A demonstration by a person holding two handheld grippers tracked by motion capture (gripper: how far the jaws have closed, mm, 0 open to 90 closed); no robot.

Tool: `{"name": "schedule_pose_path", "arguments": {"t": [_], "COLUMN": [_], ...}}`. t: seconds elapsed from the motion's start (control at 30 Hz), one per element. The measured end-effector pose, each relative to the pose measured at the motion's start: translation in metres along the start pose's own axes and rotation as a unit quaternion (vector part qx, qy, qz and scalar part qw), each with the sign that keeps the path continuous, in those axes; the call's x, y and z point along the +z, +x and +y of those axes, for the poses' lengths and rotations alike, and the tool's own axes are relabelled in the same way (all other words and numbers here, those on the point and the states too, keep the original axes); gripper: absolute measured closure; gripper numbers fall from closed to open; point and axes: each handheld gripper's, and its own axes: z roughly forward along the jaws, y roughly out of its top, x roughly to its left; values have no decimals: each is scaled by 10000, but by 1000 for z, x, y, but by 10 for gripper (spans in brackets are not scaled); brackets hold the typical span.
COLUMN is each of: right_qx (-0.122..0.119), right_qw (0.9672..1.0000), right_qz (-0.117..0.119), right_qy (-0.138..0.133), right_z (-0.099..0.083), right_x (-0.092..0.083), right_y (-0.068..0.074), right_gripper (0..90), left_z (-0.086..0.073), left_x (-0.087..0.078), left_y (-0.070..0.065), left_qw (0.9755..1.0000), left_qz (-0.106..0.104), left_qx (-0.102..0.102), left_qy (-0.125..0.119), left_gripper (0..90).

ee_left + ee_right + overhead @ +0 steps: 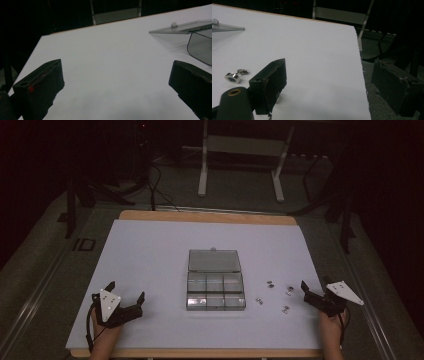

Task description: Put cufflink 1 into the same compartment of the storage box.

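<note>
Evidently nothing is sorted yet: my left gripper (126, 296) and right gripper (314, 288) flank the open compartment box (216, 293), jaws spread and empty, small metal parts (272, 284) loose right of it.

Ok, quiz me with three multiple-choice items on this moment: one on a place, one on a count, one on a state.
1. Where do the small metal parts lie?
A. right of the compartment box
B. left of it
C. inside it

2. How many compartments does the box have?
A. four
B. six
C. nine

3. How is the box's clear lid?
A. shut
B. open, laid back away from the person
C. taken off, lying by the left gripper

Answers: 1 A, the high view shows them scattered on the white sheet between the box and the right gripper. 2 B, two rows of three. 3 B, it lies flat behind the tray, still joined along the far edge.
</note>
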Motion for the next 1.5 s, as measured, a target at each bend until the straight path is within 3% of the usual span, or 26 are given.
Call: {"name": "schedule_pose_path", "arguments": {"t": [0.07, 0.27, 0.4, 0.53, 0.57, 0.7, 0.83, 0.97, 1.0, 1.03, 1.1, 1.17, 1.27, 1.3, 1.33, 1.4, 1.5], "right_qx": [-37, -50, -47, -60, -110, 66, 136, 169, 155, 190, 143, 237, 301, 278, 278, 147, 188], "right_qw": [10000, 10000, 9999, 9997, 9996, 9991, 9976, 9960, 9949, 9913, 9876, 9851, 9782, 9756, 9756, 9696, 9664], "right_qz": [6, 26, 75, 178, 184, 280, 258, 259, 216, 250, 172, 202, 236, 248, 248, 267, 422], "right_qy": [17, 55, 72, 125, 196, 313, 634, 833, 971, 1275, 1553, 1691, 2041, 2163, 2163, 2426, 2529], "right_z": [0, 0, 0, 1, 2, 4, 10, 17, 21, 28, 33, 36, 40, 41, 41, 44, 48], "right_x": [1, 1, 1, 2, 3, 4, 8, 7, 8, 8, 9, 9, 10, 11, 11, 10, 7], "right_y": [1, 1, 1, 3, 5, 5, 6, 7, 7, 5, 3, 1, -2, -3, -3, -2, -3], "right_gripper": [133, 135, 135, 135, 135, 135, 135, 137, 143, 143, 143, 143, 143, 143, 143, 143, 143], "left_z": [0, 1, 1, 1, 1, 0, -1, -1, -1, -1, -1, -1, -1, -1, -1, -1, -1], "left_x": [1, 3, 4, 3, 3, 2, -1, 0, 0, 0, 0, 0, 0, 0, 0, 0, 0], "left_y": [2, 0, 3, 2, 2, 4, 7, 6, 5, 5, 6, 5, 5, 5, 5, 4, 4], "left_qw": [9999, 9999, 9996, 9997, 9998, 9997, 9994, 9996, 9997, 9997, 9996, 9996, 9997, 9997, 9997, 9998, 9998], "left_qz": [-21, 47, 49, 56, 29, 10, -59, -68, -90, -98, -112, -113, -124, -122, -122, -122, -111], "left_qx": [-122, -29, -163, -117, -107, -199, -330, -285, -236, -231, -243, -243, -217, -202, -202, -185, -180], "left_qy": [60, 158, 219, 183, 154, 117, -4, -26, 3, 7, 10, 0, 0, 1, 1, -6, -17], "left_gripper": [9, 8, 8, 8, 8, 8, 8, 8, 8, 8, 9, 8, 9, 8, 9, 9, 8]}}
